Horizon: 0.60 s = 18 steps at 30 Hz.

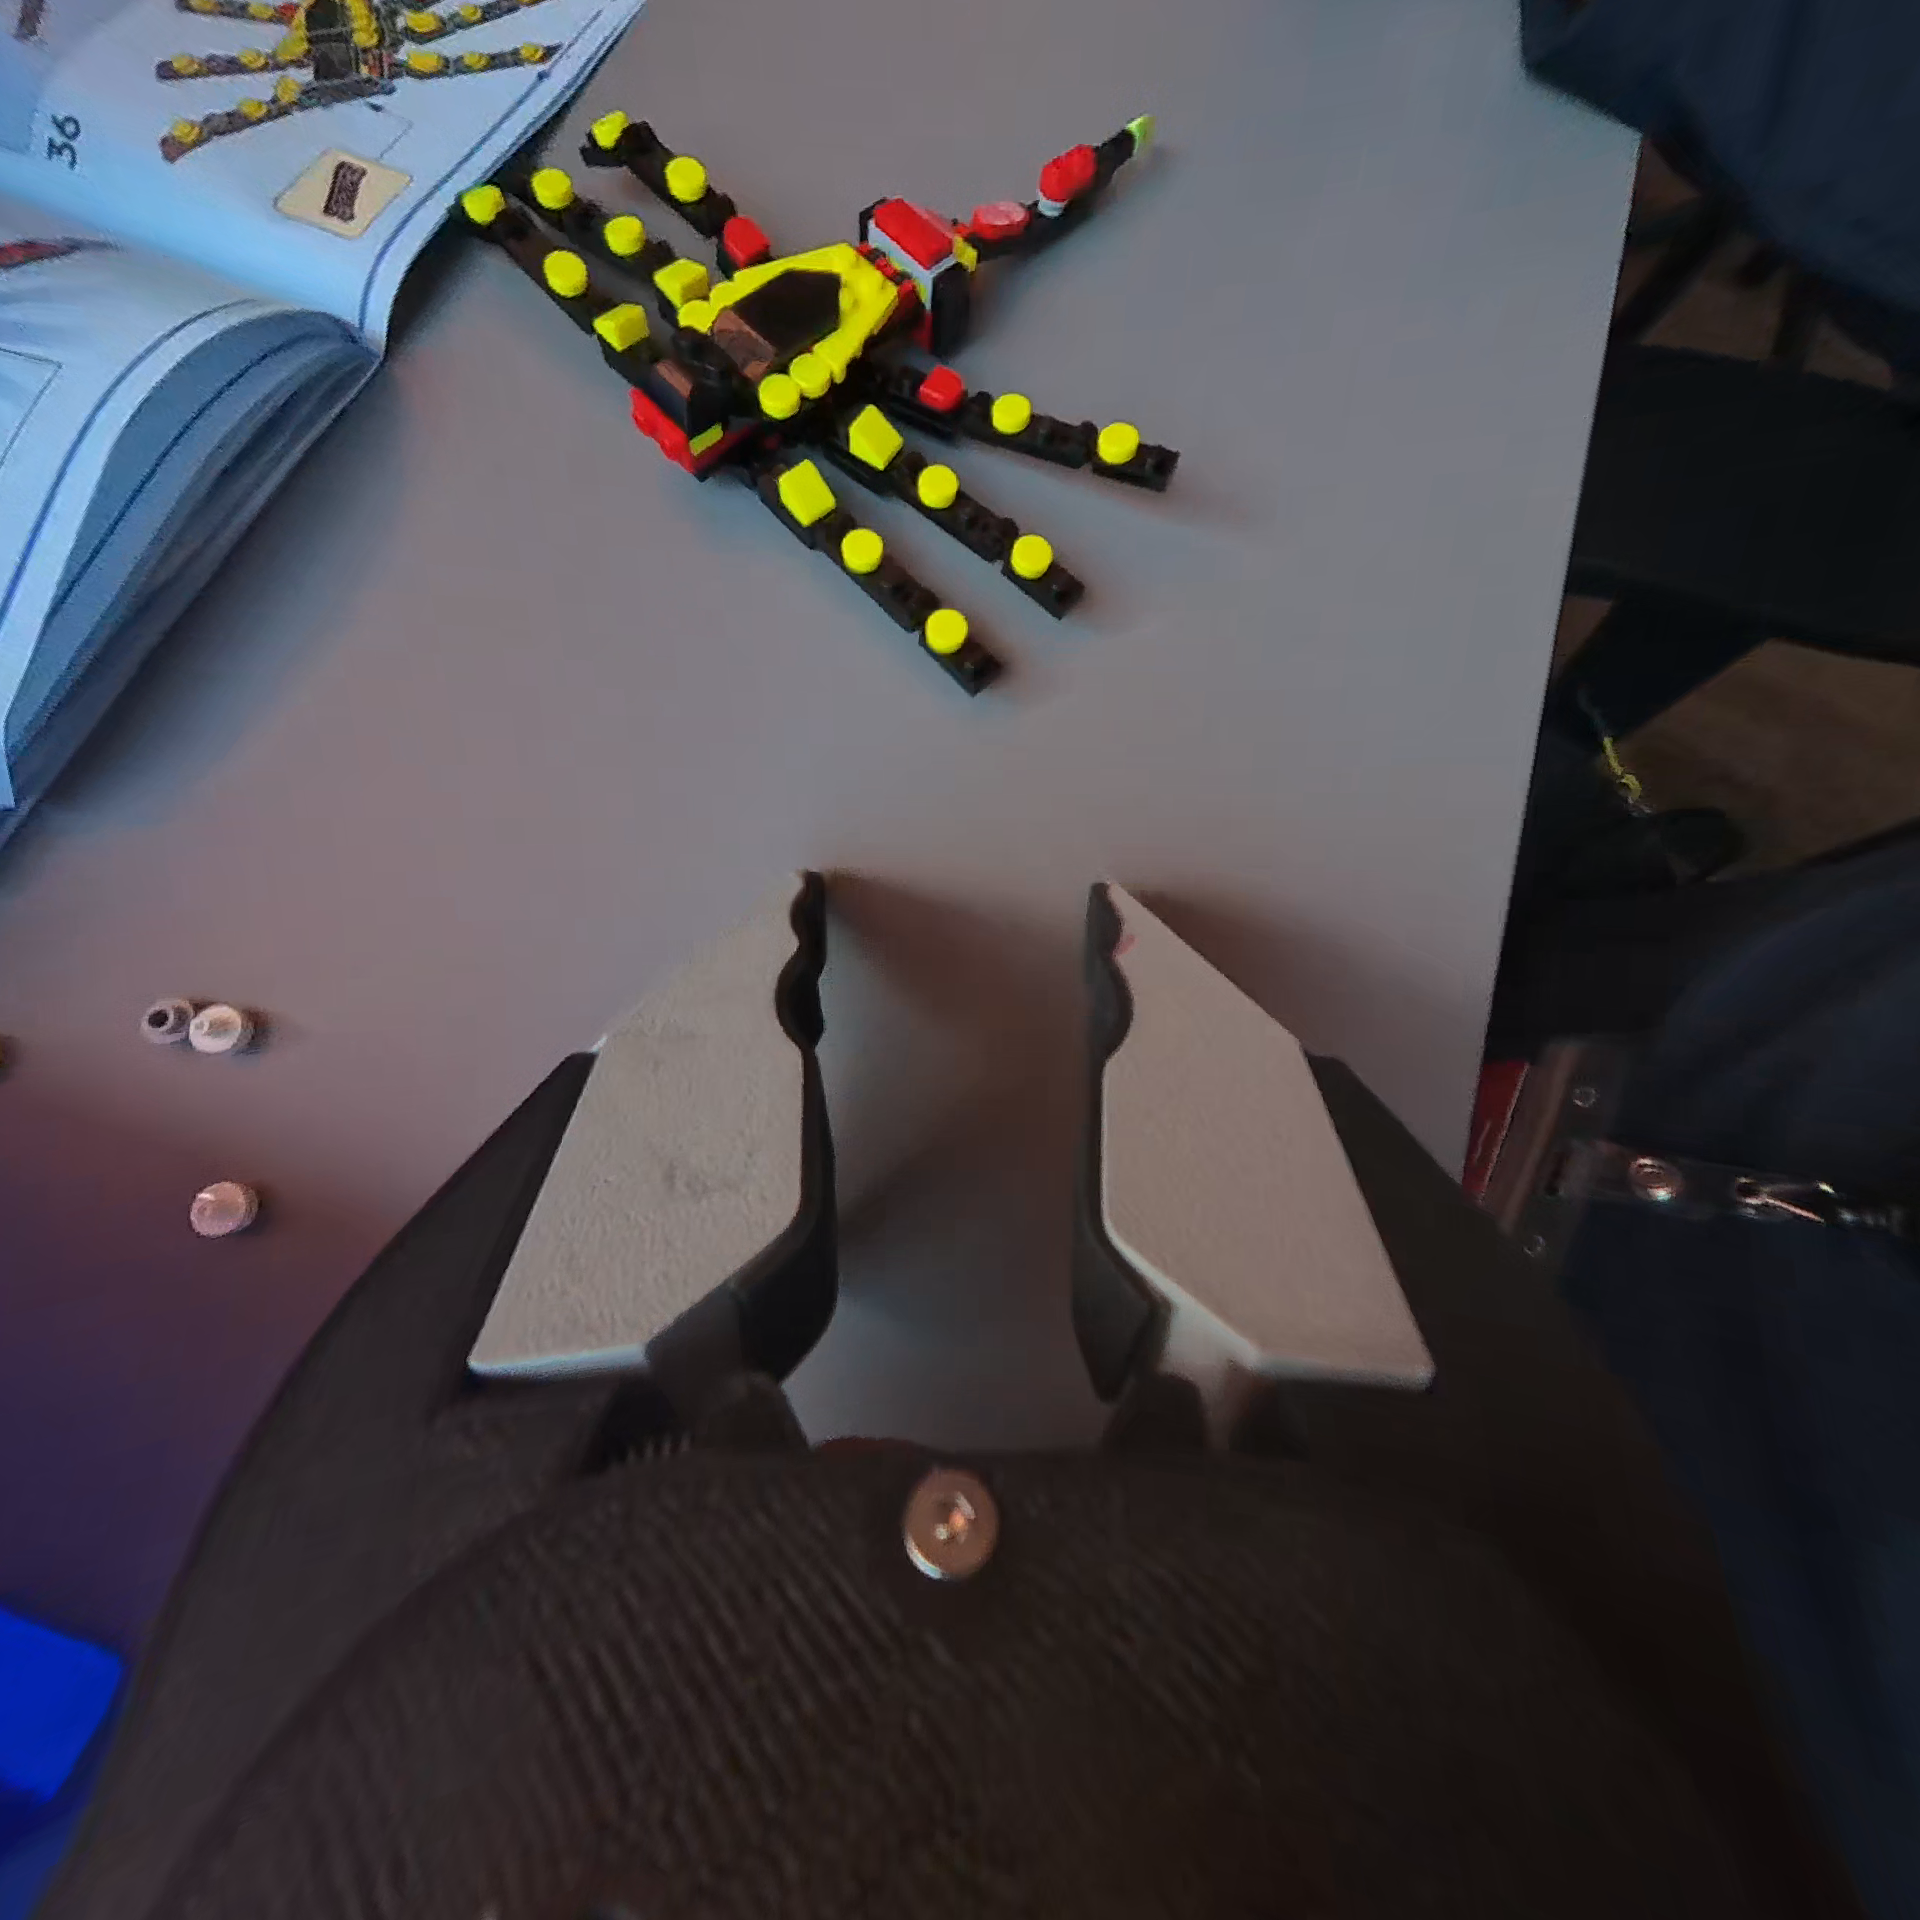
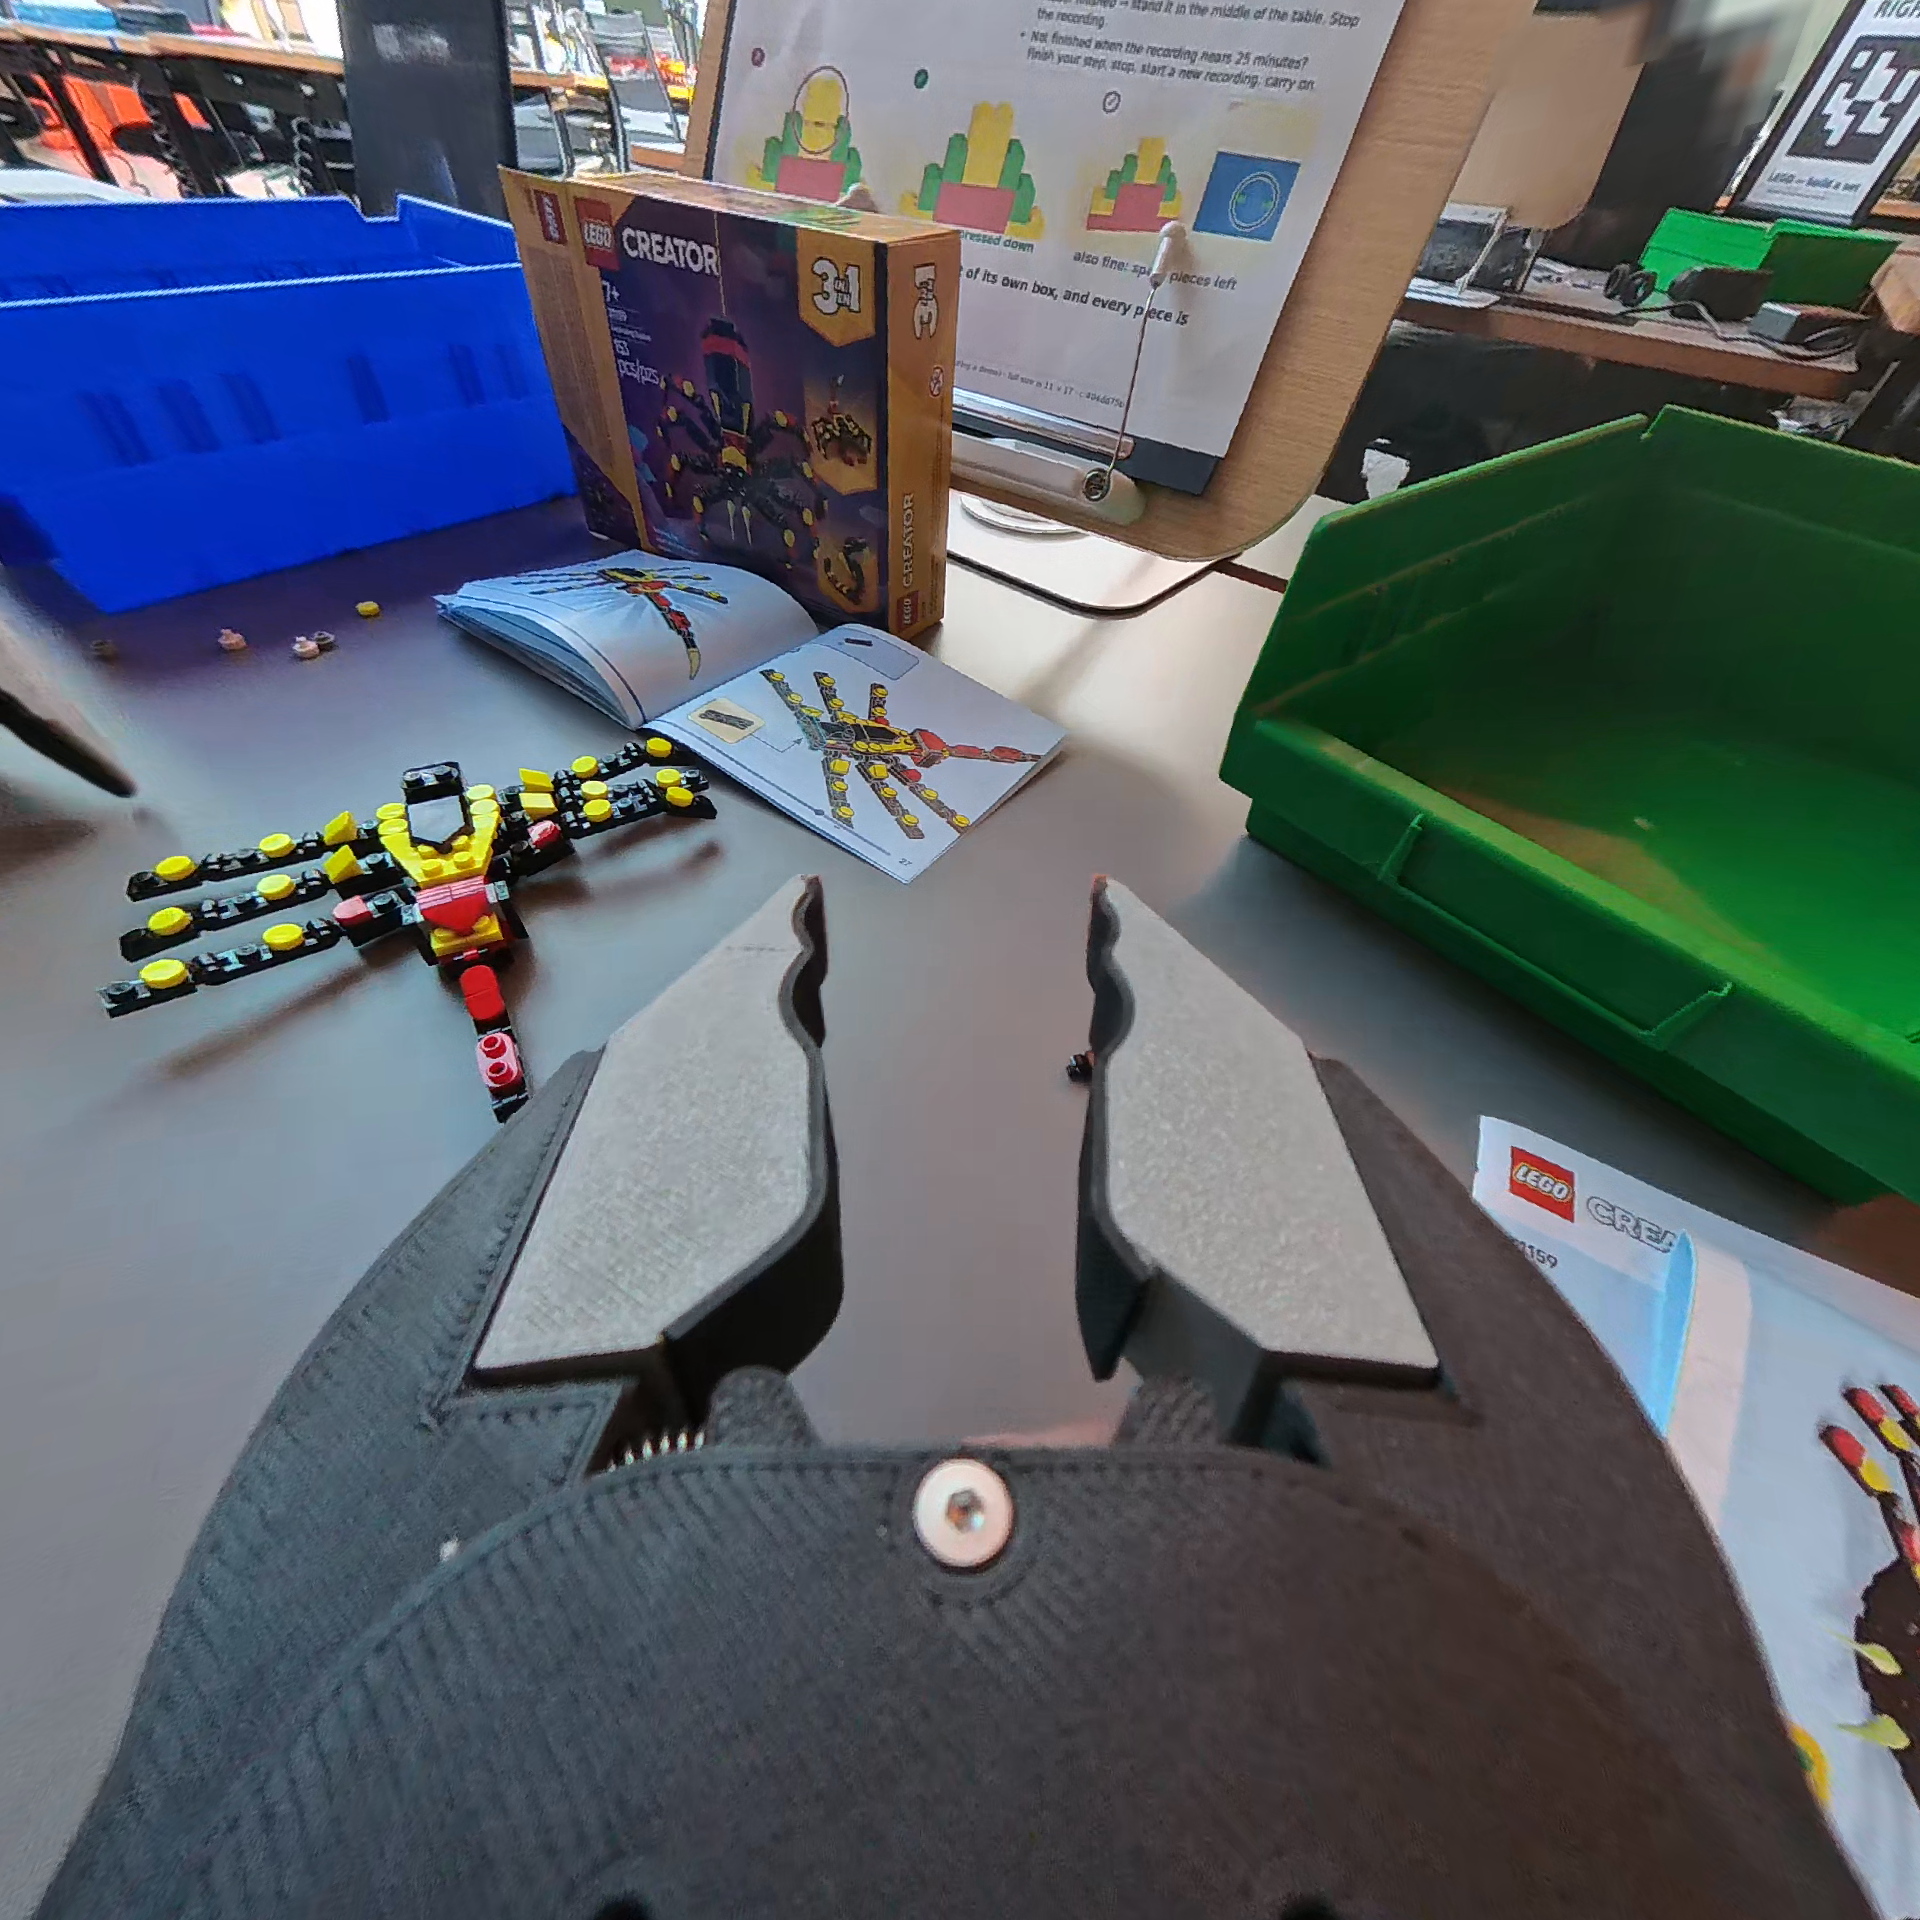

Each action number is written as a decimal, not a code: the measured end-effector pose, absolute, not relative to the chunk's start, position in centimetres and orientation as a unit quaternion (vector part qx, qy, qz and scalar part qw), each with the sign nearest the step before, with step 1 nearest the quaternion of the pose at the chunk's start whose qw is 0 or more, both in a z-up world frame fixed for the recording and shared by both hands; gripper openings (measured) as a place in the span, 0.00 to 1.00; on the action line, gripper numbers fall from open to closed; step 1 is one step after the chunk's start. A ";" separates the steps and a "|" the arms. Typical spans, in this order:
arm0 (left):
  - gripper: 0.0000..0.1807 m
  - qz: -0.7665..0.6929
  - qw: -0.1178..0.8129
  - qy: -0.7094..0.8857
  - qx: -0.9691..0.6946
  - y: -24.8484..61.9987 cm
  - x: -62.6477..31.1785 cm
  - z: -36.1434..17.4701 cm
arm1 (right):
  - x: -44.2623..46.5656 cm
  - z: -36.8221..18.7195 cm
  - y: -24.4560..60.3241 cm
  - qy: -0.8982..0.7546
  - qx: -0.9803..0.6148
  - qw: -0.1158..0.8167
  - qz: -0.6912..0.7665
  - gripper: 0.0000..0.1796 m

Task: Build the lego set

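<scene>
Black, yellow and red, the lego scorpion model point(image 2: 416, 894) lies flat on the grey surface point(image 2: 935, 1143), left of the right gripper point(image 2: 951, 894) and just beside the open instruction booklet point(image 2: 821, 748). Both the right gripper and the left gripper point(image 1: 954, 888) have their jaws parted and hold nothing. A small black piece point(image 2: 1081, 1067) lies at the right gripper's right finger; a green bin point(image 2: 1558, 831) stands to the right.

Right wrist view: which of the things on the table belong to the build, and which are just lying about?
Part of the build:
- lego scorpion model
- open instruction booklet
- small loose pieces
- tiny black piece

Lying about:
- set box
- blue bin
- green bin
- second booklet
</scene>
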<state>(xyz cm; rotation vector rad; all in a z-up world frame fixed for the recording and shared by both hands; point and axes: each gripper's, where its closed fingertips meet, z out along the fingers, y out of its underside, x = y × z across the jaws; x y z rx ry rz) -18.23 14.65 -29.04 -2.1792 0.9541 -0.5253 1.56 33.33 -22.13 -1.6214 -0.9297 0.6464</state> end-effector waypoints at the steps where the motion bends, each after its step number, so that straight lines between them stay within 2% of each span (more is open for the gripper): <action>1: 0.26 -0.202 0.349 0.372 -0.836 14.6 -18.1 -29.0 | 1.5 -22.2 33.3 -0.394 -0.686 0.547 0.274 0.28; 5: 0.16 -0.223 0.366 0.379 -0.820 14.2 -17.8 -28.1 | 1.2 -22.4 33.1 -0.404 -0.684 0.540 0.277 0.28; 9: 0.09 -0.254 0.436 0.359 -0.785 14.6 -18.1 -25.4 | 0.9 -22.3 32.7 -0.412 -0.678 0.537 0.288 0.29; 18: 0.11 -0.286 0.496 0.295 -0.765 16.6 -19.6 -23.1 | -0.4 -23.0 32.1 -0.453 -0.668 0.525 0.268 0.30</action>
